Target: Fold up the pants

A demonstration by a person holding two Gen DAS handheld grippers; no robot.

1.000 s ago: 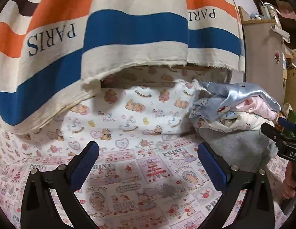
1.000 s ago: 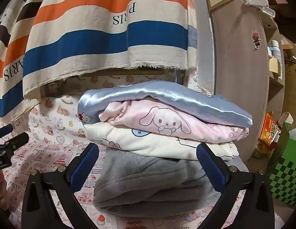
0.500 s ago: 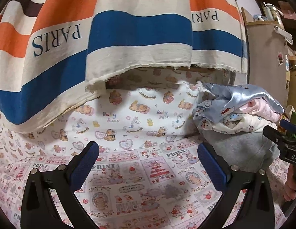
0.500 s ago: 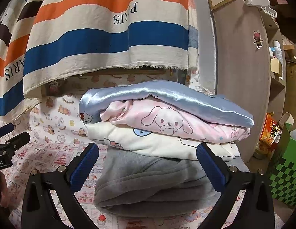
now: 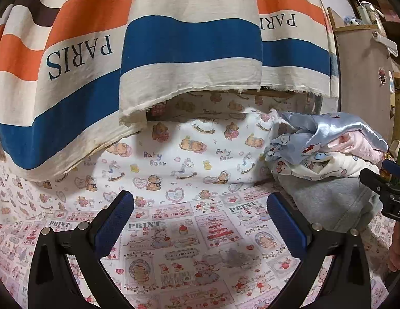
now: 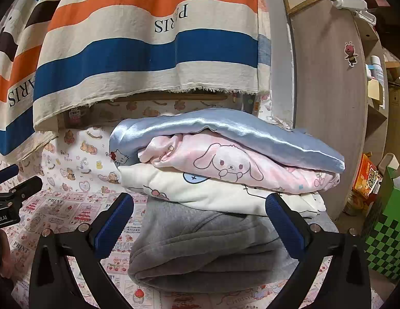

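A stack of folded pants lies on the printed cloth: blue satin pants on top, then pink rabbit-print pants, white pants and grey pants at the bottom. My right gripper is open and empty, just in front of the stack. My left gripper is open and empty over bare printed cloth, with the stack at its right. The right gripper's tip shows at the right edge of the left wrist view.
A striped PARIS cloth hangs behind the table. The printed tablecloth covers the surface. A wooden cabinet stands right of the stack, with a green checkered box beside it. The left gripper's tip shows at left.
The left gripper's view has shifted slightly, the stack sitting a little further right and lower. The right gripper has barely moved. Both stay open.
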